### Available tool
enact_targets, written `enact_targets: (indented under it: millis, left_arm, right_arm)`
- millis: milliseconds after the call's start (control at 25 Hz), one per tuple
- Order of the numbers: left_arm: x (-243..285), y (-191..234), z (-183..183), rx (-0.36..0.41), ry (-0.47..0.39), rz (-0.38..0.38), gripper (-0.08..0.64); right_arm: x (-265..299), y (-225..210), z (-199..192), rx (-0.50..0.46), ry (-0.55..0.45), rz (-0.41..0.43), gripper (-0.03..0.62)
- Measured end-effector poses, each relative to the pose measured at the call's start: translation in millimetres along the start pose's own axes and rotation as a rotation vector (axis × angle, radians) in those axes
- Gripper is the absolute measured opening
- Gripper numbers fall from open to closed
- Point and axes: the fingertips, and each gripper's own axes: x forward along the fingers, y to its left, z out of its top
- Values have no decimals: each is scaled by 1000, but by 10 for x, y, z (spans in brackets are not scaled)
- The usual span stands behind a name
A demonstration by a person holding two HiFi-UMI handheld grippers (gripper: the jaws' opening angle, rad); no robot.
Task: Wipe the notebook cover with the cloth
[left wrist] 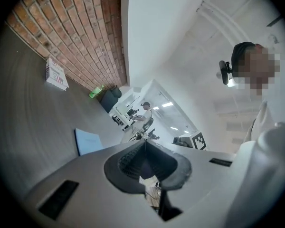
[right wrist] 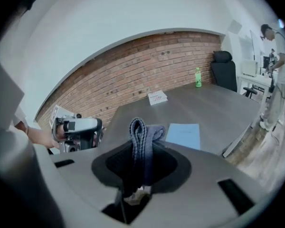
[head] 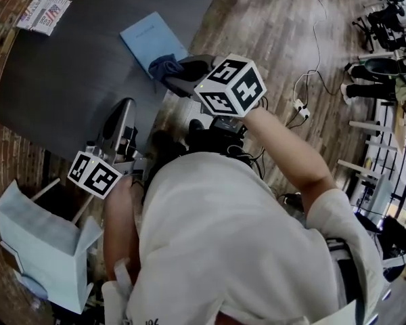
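Two grippers are showing, the left gripper [head: 126, 107] and the right gripper [head: 178, 74], and each is carrying one marker cube [head: 230, 85], making two cubes in all. One table [head: 88, 80] is bearing one blue notebook [head: 149, 36] and one printed booklet [head: 44, 12]. One cloth [head: 164, 66] is hanging in the right gripper. One green bottle [right wrist: 198, 77] is standing at the table's far end, with one black chair [right wrist: 223, 68] sitting near it. One pale bag [head: 40, 249] is standing beside the table. One person [right wrist: 275, 56] is standing far off.
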Motion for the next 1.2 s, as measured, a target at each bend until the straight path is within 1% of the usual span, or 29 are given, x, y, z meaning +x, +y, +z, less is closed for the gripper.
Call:
enact_targets:
  millis: [200, 520, 760, 1040, 1200]
  left_arm:
    - [27, -245, 94, 61, -24, -31, 11]
    - [205, -756, -36, 105, -51, -52, 9]
    - [301, -1082, -255, 131, -51, -44, 9]
    - [346, -1380, -516, 140, -50, -28, 9]
    - [351, -1457, -614, 145, -54, -8, 9]
  right_arm:
    - [-435, -109, 98, 77, -136, -36, 101]
    - [-1166, -150, 34, 99, -261, -40, 101]
    - [-1557, -219, -192, 139, -307, -20, 101]
    - [-1907, -354, -398, 144, -335, -19, 100]
    - [-1999, -420, -479, 150, -341, -10, 100]
